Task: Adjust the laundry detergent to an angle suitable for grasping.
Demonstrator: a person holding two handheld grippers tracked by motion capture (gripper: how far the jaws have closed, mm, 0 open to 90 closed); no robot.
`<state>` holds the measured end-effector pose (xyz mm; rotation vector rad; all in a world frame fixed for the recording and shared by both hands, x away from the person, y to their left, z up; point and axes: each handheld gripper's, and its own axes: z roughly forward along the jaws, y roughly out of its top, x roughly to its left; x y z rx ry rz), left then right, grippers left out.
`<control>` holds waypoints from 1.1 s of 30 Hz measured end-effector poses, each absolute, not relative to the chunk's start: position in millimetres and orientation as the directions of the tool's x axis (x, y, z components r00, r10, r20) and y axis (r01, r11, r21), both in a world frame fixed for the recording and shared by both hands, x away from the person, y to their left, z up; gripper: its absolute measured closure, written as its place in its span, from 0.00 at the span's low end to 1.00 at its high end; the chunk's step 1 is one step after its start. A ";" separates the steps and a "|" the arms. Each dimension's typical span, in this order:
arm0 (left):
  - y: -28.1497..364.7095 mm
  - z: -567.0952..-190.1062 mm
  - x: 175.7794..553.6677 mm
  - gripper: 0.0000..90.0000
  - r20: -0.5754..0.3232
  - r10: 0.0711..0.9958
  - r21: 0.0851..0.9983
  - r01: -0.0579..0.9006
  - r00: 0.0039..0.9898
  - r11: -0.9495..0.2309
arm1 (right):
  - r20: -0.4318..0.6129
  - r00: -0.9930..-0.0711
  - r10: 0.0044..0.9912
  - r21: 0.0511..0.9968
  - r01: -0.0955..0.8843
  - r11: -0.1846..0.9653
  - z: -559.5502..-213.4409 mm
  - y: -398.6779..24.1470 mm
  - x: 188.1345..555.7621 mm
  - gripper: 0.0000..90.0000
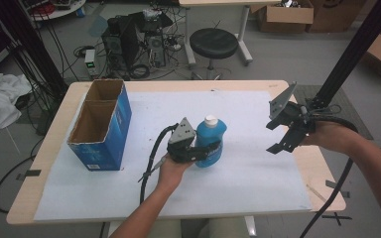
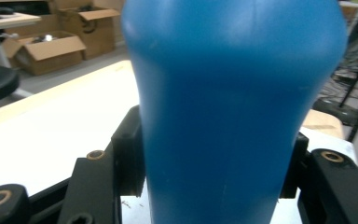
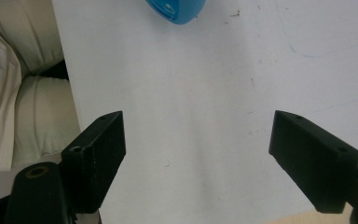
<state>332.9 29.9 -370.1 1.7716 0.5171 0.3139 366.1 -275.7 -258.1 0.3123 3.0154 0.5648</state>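
From the high view, the left claw is clamped on a blue bottle with a white cap. The bottle stands upright near the middle of the bench, on the white sheet that covers most of its top. The left hand holds that claw from the near edge. An open blue cardboard box stands toward the bench's left edge, well apart from the bottle. The right claw hangs above the right edge of the bench, tilted downward, with its jaws spread wide and nothing between them; the right hand grips it.

In the left gripper view, the blue bottle rises between the two black jaws, which press against its sides. Cardboard boxes lie on the floor beyond the bench's far edge.

In the right gripper view, the two black jaws stand far apart over bare white sheet, holding nothing. The base of the blue bottle shows at the top, well apart from the jaws. The person's light trousers show past the sheet's edge on the left.
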 end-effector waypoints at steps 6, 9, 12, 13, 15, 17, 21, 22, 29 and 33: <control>35.4 -371.5 334.3 0.49 -0.044 0.428 0.958 0.160 0.903 -0.239 | -0.024 -0.977 0.211 0.363 0.188 0.913 -256.4 -272.2 364.2 0.21; 37.7 -372.6 335.5 0.49 -0.043 0.386 0.955 0.152 0.921 -0.256 | -0.024 -0.978 0.208 0.363 0.185 0.913 -256.2 -269.9 363.6 0.21; 39.8 -374.1 336.6 0.49 -0.042 0.345 0.952 0.143 0.938 -0.272 | -0.025 -0.978 0.207 0.365 0.184 0.913 -255.9 -267.2 363.0 0.21; 40.5 -374.5 336.9 0.49 -0.044 0.335 0.952 0.141 0.941 -0.271 | -0.025 -0.978 0.207 0.365 0.184 0.913 -255.9 -267.2 363.0 0.21; 42.6 -375.4 338.2 0.49 -0.055 0.312 0.954 0.142 0.949 -0.264 | -0.024 -0.978 0.205 0.364 0.182 0.913 -256.0 -265.9 362.8 0.21; 44.3 -376.0 338.9 0.49 -0.061 0.293 0.957 0.140 0.954 -0.256 | -0.024 -0.978 0.205 0.363 0.183 0.914 -256.2 -265.1 362.7 0.21; 46.3 -377.5 340.0 0.49 -0.059 0.263 0.957 0.129 0.963 -0.260 | -0.021 -0.979 0.204 0.359 0.183 0.915 -256.7 -263.2 362.8 0.21; 46.5 -378.1 340.3 0.49 -0.057 0.257 0.957 0.126 0.965 -0.262 | -0.022 -0.979 0.203 0.359 0.182 0.915 -256.7 -262.8 362.9 0.21; 48.4 -383.3 343.2 0.49 -0.047 0.210 0.952 0.108 0.976 -0.287 | -0.020 -0.979 0.203 0.356 0.183 0.916 -256.6 -260.5 363.7 0.21; 50.9 -385.5 345.4 0.49 -0.044 0.195 0.952 0.101 0.980 -0.290 | -0.016 -0.979 0.205 0.352 0.187 0.917 -257.7 -259.8 363.9 0.21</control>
